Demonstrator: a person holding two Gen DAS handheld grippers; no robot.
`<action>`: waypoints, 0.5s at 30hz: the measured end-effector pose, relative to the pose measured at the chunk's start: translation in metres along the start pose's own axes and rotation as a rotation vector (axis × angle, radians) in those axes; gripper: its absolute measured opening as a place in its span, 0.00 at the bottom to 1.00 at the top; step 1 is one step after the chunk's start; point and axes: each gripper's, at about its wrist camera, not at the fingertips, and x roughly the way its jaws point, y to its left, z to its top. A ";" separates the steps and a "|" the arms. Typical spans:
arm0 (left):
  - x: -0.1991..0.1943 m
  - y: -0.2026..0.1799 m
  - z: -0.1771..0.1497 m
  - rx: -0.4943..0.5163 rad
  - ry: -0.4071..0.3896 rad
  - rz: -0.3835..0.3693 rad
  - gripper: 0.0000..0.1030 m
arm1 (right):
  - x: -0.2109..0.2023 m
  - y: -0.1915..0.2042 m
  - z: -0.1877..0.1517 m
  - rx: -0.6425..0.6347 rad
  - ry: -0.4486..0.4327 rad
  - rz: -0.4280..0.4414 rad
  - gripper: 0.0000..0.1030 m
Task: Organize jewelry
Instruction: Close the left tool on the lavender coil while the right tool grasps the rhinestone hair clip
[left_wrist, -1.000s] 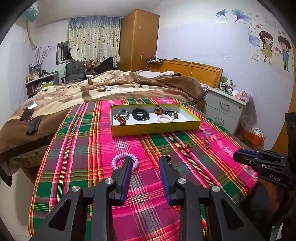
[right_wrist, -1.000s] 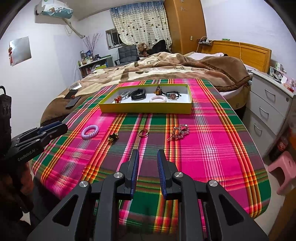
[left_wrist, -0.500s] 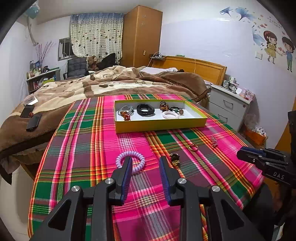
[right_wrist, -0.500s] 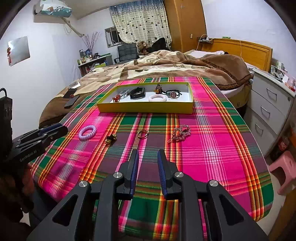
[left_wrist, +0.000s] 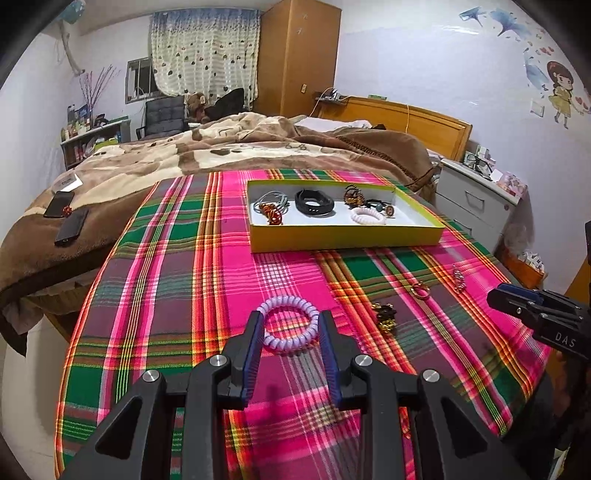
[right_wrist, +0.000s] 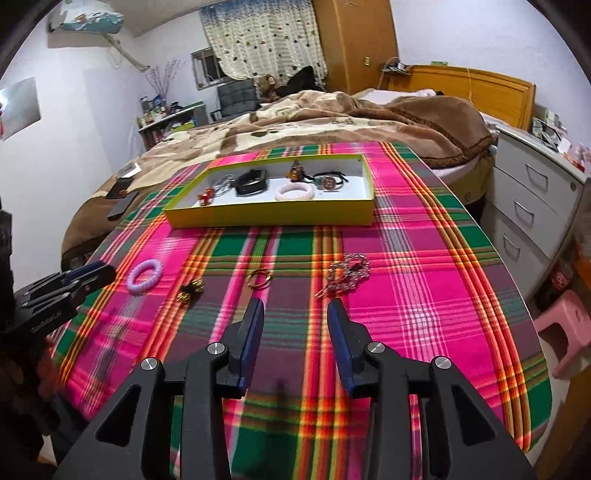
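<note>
Four loose pieces lie on my plaid-covered surface (left_wrist: 177, 280), in a row short of the yellow tray (left_wrist: 343, 240). Lilac coil bracelet (left_wrist: 289, 325): flat on the cloth, framed between the fingers of my left claw (left_wrist: 289, 328), whose jaws stand apart; I cannot tell whether the pads touch its rim. Dark-and-gold piece (right_wrist: 191, 289): just right of the coil. Gold ring (right_wrist: 259, 277): next along, apart from both neighbours. Beaded chain ornament (right_wrist: 347, 273): furthest right, just ahead of my right claw (right_wrist: 295, 314). Right claw: released, jaws having just swung wide, nothing between them but cloth; its tips hang short of the ring and the ornament. Tray, further back on the surface: holds a red-and-silver cluster (left_wrist: 271, 210) at its left end, a black band (left_wrist: 314, 203), a white bead bracelet (left_wrist: 367, 216), an amber piece (left_wrist: 352, 194) and a dark corded pendant (left_wrist: 382, 206). Beyond the surface: a bed with a brown blanket (left_wrist: 221, 147), two phones (left_wrist: 66, 218) on its near corner, and a white drawer unit (right_wrist: 532, 199) at the right.
</note>
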 end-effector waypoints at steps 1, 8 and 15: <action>0.002 0.001 0.001 -0.003 0.005 0.001 0.29 | 0.004 -0.002 0.002 0.009 0.005 -0.008 0.36; 0.020 0.008 0.005 -0.028 0.061 0.012 0.29 | 0.024 -0.017 0.011 0.072 0.046 -0.050 0.36; 0.038 0.012 0.007 -0.053 0.113 0.041 0.29 | 0.040 -0.027 0.019 0.121 0.083 -0.067 0.36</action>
